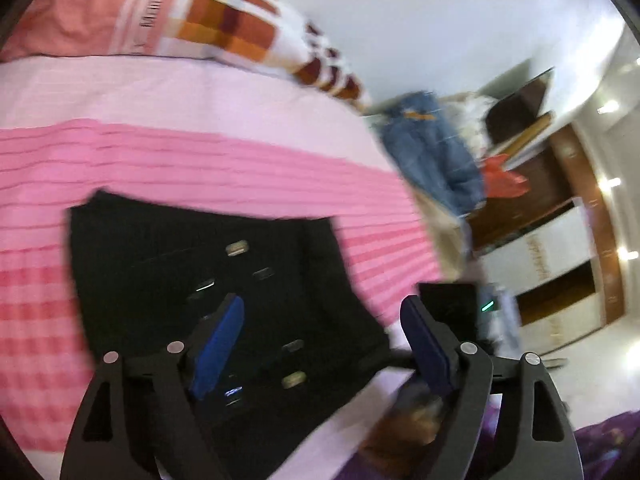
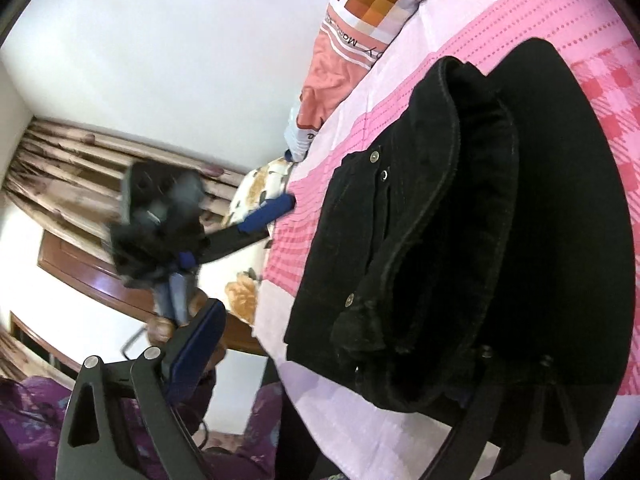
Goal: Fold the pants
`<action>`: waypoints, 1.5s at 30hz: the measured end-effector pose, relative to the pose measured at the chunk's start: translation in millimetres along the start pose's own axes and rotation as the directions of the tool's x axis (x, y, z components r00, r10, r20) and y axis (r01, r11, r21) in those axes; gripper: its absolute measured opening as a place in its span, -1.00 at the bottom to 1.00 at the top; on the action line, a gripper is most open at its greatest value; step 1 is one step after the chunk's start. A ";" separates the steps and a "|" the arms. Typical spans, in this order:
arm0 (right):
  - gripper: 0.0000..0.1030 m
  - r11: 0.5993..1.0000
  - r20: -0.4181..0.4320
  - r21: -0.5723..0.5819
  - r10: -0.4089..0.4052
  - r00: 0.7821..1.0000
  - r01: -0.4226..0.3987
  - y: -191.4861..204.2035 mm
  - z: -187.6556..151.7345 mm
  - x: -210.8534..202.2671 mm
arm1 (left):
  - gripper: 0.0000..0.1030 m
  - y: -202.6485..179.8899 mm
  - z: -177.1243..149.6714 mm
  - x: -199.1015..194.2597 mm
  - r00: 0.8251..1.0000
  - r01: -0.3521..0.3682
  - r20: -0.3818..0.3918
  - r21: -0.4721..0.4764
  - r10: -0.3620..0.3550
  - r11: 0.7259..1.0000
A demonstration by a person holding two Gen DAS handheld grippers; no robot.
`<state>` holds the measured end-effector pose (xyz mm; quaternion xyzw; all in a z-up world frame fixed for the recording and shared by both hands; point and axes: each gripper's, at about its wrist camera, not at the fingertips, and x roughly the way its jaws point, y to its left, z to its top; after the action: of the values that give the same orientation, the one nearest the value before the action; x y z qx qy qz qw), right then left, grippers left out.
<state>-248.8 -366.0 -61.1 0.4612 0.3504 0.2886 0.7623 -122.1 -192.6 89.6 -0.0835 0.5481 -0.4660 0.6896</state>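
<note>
The black pants (image 1: 208,264) lie folded in a rough rectangle on the pink striped bedspread (image 1: 180,160). My left gripper (image 1: 320,344) hangs open above their near right part, holding nothing. In the right wrist view the pants (image 2: 460,220) show their waistband and metal snaps, bunched at the bed's near edge. My right gripper (image 2: 344,364) is open wide; its left blue pad (image 2: 192,356) is off the bed's side and its right finger is hidden against the black cloth. The left gripper (image 2: 268,210) also shows there, blurred, beside the bed edge.
A checked orange and salmon pillow (image 1: 208,16) lies at the head of the bed, also in the right wrist view (image 2: 360,20). Blue jeans (image 1: 432,152) hang by a shelf beyond the bed. Curtains (image 2: 80,168) and wooden furniture stand beside the bed.
</note>
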 end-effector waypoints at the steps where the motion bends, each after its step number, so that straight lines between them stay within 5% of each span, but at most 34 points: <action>1: 0.76 0.999 0.004 0.027 0.019 1.000 -0.019 -3.7 1.8 -1.2 | 0.56 4.4 -7.0 -2.4 0.999 -0.040 0.004 0.003 0.040 0.999; 6: 0.68 0.988 0.030 0.132 0.071 0.997 -0.074 -15.1 12.4 -13.6 | 0.56 34.0 -46.7 -6.1 0.996 -0.091 -0.021 -0.066 0.090 0.994; 9: -0.24 0.990 0.004 0.128 -0.063 0.998 0.062 -16.2 14.9 -8.0 | 0.56 44.0 -58.3 -6.3 0.995 -0.099 -0.012 -0.087 0.098 0.991; 11: -0.49 0.980 0.007 0.180 -0.083 0.997 0.080 -25.0 17.1 -9.0 | 0.56 43.7 -60.7 -6.9 0.994 -0.112 -0.002 -0.089 0.112 0.990; 18: -0.52 0.988 0.088 0.109 -0.119 0.989 0.109 -7.1 15.2 -39.9 | 0.58 31.9 -55.0 3.1 0.991 -0.132 0.002 -0.075 0.132 0.988; 25: -0.56 0.969 0.124 0.228 -0.131 0.984 0.101 -62.7 -6.0 -64.5 | 0.60 26.0 -58.3 24.2 0.975 -0.222 0.009 -0.013 0.222 0.975; 31: -0.56 0.972 0.120 0.202 -0.144 0.982 0.118 -59.5 -1.3 -65.9 | 0.60 12.4 -65.3 30.3 0.913 -0.407 0.053 0.110 0.404 0.907; 34: -0.56 0.973 0.124 0.208 -0.124 0.984 0.097 -64.2 -4.4 -69.1 | 0.60 12.9 -64.6 30.2 0.901 -0.433 0.062 0.122 0.428 0.893; 36: -0.56 0.974 0.127 0.209 -0.112 0.986 0.084 -66.2 -5.3 -69.8 | 0.60 12.0 -63.1 30.3 0.877 -0.481 0.082 0.129 0.474 0.867; 41: -0.58 0.978 0.137 0.197 -0.104 0.985 0.076 -67.4 -7.8 -70.4 | 0.60 15.4 -59.5 29.6 0.841 -0.541 0.108 0.111 0.531 0.834; 43: -0.59 0.978 0.139 0.192 -0.103 0.985 0.075 -67.5 -8.3 -70.5 | 0.60 18.7 -58.9 26.8 0.839 -0.542 0.113 0.097 0.532 0.835; 45: -0.59 0.979 0.143 0.187 -0.105 0.984 0.078 -66.7 -9.0 -70.8 | 0.60 18.7 -59.3 24.2 0.816 -0.575 0.132 0.091 0.562 0.813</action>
<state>-289.9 -442.7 -105.5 0.5326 0.3370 0.1842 0.7542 -162.1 -176.5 38.7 0.1051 0.4824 -0.2676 0.8274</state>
